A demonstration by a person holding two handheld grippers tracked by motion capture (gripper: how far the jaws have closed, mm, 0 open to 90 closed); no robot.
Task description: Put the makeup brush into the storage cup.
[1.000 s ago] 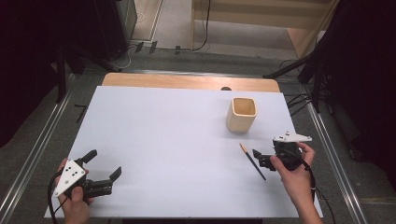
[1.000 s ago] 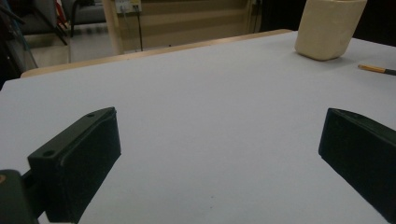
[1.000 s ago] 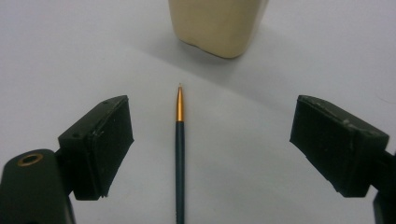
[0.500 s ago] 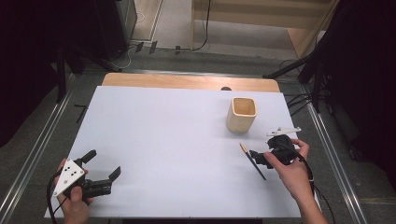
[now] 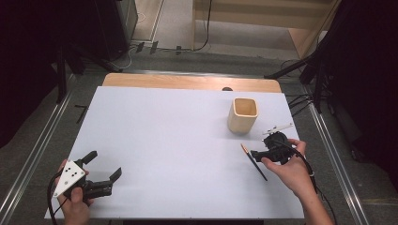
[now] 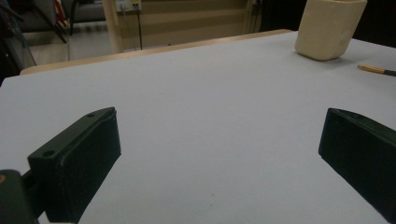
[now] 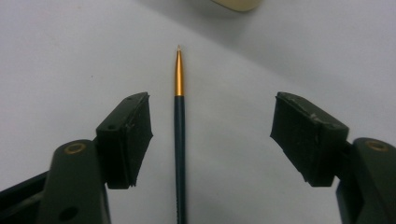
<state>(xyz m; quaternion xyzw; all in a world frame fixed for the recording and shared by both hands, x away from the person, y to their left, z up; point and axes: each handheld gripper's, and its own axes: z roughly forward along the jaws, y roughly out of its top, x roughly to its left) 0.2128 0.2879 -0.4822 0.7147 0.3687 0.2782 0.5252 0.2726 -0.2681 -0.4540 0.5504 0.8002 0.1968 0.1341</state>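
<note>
A dark pen with a gold tip (image 5: pixel 253 162) (image 7: pixel 180 130) lies flat on the white table (image 5: pixel 173 136), just below and right of a cream square cup (image 5: pixel 243 114) (image 6: pixel 329 28). My right gripper (image 5: pixel 256 153) (image 7: pixel 212 135) hangs over the pen with its jaws wide apart; the pen runs between them, closer to the left jaw, and touches neither. My left gripper (image 5: pixel 104 166) (image 6: pixel 219 154) is open near the table's front left corner, with bare table between its jaws. In the left gripper view the pen's tip (image 6: pixel 373 70) lies far off at the right.
A wooden strip (image 5: pixel 187 82) runs along the table's far edge. Metal rails (image 5: pixel 42 140) flank the table on both sides. Cables lie on the floor at the right (image 5: pixel 300 101).
My right gripper has turned and dropped toward the pen, jaws now astride it. The left gripper has stayed where it was.
</note>
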